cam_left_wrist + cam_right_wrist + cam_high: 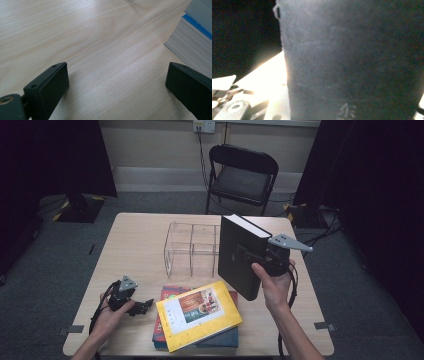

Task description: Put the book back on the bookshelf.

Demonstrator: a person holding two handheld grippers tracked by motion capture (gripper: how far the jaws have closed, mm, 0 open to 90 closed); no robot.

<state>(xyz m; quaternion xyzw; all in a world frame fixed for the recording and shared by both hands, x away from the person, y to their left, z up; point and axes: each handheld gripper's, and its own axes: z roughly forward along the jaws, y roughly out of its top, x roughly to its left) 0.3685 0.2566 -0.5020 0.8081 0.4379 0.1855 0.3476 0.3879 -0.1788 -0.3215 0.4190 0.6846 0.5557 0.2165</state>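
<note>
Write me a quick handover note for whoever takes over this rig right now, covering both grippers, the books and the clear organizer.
Right gripper: shut on the black book, held upright above the table, beside the clear organizer.
Left gripper: open, nothing between its fingers, resting low on the table left of the book stack.
Stack at the front edge: yellow book on top, lying askew over a red book and a blue book.
Done: black book picked up.
Left: the organizer's compartments look empty; likely the black book goes in upright, then the stacked books.
</note>
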